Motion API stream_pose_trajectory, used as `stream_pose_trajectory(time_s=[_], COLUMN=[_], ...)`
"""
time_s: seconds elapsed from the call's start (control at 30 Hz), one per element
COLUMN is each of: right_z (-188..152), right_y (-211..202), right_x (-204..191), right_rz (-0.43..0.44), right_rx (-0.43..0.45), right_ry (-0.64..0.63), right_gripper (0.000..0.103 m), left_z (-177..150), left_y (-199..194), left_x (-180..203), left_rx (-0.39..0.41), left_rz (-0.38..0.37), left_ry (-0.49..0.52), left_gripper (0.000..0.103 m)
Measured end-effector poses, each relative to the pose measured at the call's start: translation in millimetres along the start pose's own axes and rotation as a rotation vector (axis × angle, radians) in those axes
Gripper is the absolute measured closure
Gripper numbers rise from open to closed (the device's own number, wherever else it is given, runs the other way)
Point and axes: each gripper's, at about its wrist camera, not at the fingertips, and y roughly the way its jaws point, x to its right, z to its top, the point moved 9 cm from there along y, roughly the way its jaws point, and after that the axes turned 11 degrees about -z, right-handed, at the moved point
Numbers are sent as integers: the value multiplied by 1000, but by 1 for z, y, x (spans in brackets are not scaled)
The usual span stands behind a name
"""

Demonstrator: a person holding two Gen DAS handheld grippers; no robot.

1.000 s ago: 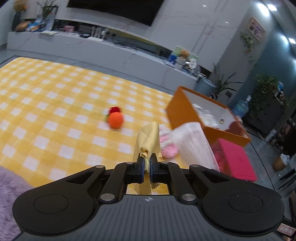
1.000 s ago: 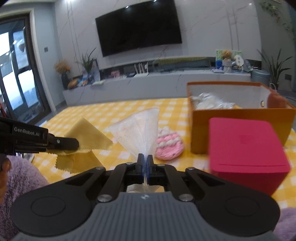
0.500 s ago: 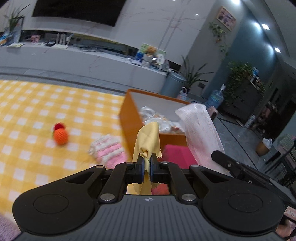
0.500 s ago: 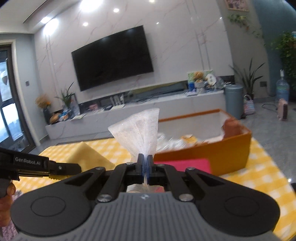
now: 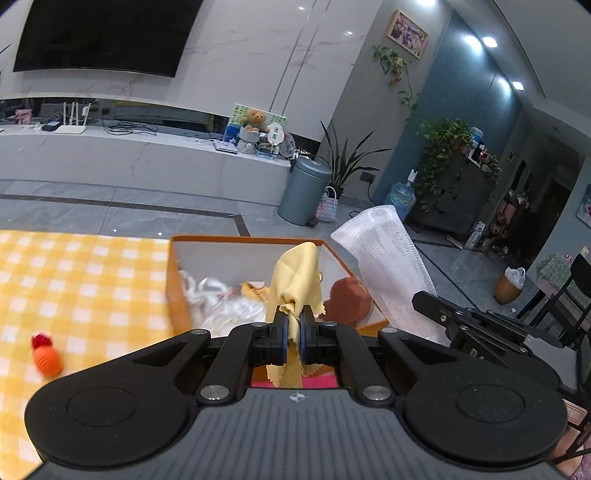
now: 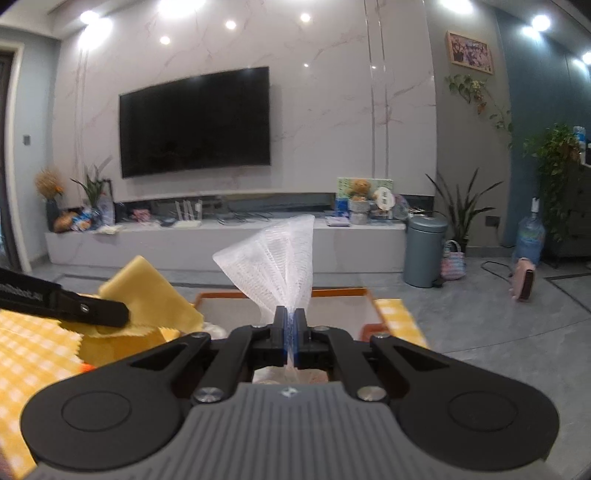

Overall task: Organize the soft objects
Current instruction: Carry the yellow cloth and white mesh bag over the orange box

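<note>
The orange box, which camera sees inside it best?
The left wrist view: it looks down into the orange box at the soft things inside. The right wrist view shows only its far rim behind the gripper.

Yellow checked cloth (image 5: 74, 280) carries orange box (image 5: 177, 295) and, seemingly, knitted toy (image 5: 46, 356).

— How is the room lit?
— Light is supplied by recessed ceiling spots (image 6: 231, 24), seen blown out at twelve o'clock in the right wrist view and toward two o'clock in the left. Soft glare is thrown onto the marble wall (image 6: 332, 110).
— Is anything blurred?
— Slight motion smear is noted on the checked cloth (image 6: 33, 354) at eight o'clock and on the yellow cloth (image 6: 155, 302). The gripper bodies are rendered sharp.
— And distortion?
— Straight lines are bowed strongly toward the edges, and the corners are vignetted black. The overall exposure is judged moderate, rather dim at floor level.
</note>
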Motion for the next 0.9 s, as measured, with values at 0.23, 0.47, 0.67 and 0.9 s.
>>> stream_pose_trajectory(time_s=[0.23,0.47,0.67,0.9], right_z=[-5,-24,-51,-57], right_y=[63,131,164,167], right_x=[22,29,29,27], right_rz=[-38,-95,-126,-87], right_rx=[-131,-275,-385,-406], right_ry=[-35,-134,-229,-299], right_gripper=[103,103,101,94], left_z=[8,15,12,-2], left_y=[40,75,101,123], left_x=[8,12,5,-8], left_rx=[-41,-91,-144,-225], left_rz=[-20,-20,-17,-8], left_ry=[18,60,70,22], left_gripper=[97,97,97,97])
